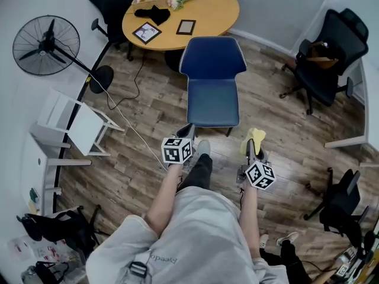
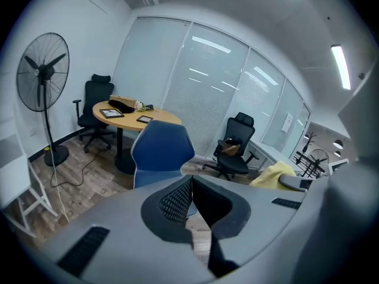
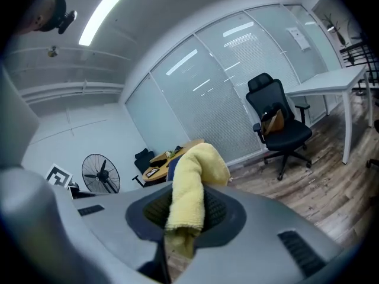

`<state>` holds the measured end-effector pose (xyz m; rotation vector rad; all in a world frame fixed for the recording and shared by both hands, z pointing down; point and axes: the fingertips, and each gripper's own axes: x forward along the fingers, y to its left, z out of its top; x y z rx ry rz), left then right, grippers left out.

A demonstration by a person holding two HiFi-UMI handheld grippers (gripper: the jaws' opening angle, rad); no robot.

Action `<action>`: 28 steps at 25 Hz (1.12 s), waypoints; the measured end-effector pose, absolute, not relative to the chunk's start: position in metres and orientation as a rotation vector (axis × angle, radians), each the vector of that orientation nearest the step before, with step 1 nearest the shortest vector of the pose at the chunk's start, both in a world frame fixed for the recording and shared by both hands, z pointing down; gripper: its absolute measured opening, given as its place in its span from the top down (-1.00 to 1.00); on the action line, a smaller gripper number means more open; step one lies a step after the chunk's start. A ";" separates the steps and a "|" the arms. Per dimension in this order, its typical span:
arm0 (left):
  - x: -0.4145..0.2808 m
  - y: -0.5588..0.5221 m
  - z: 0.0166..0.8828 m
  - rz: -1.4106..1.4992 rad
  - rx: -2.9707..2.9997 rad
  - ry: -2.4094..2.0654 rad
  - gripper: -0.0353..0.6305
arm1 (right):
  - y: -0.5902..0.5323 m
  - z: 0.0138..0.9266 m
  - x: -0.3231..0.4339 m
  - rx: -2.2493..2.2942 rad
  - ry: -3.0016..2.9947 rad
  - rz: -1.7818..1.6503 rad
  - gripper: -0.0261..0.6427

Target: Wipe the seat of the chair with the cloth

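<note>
A blue chair [image 1: 212,84] stands on the wood floor just ahead of me, its seat [image 1: 213,102] bare; in the left gripper view the blue chair [image 2: 161,151] shows its back. My right gripper [image 1: 252,148] is shut on a yellow cloth [image 1: 254,138], held to the right of the seat's front edge and clear of it. In the right gripper view the cloth [image 3: 189,191] hangs folded between the jaws. My left gripper [image 1: 186,131] hovers near the seat's front left corner, its jaws closed together with nothing between them [image 2: 189,201].
A round wooden table [image 1: 180,10] with picture frames and dark items stands behind the chair. Black office chairs [image 1: 323,58] sit at the right, another [image 1: 112,2] at the back left. A floor fan [image 1: 50,43] with a trailing cable and a white rack [image 1: 74,129] stand at the left.
</note>
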<state>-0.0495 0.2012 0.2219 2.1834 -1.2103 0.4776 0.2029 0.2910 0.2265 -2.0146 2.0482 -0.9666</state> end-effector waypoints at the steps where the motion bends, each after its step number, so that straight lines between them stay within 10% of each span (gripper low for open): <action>1: -0.048 0.189 0.224 0.469 2.191 -1.188 0.81 | 0.280 0.231 0.203 -2.018 2.064 -0.981 0.70; 28: -0.078 0.013 0.377 0.470 2.045 -0.993 0.82 | -0.009 0.326 0.154 -1.916 2.691 -1.166 0.70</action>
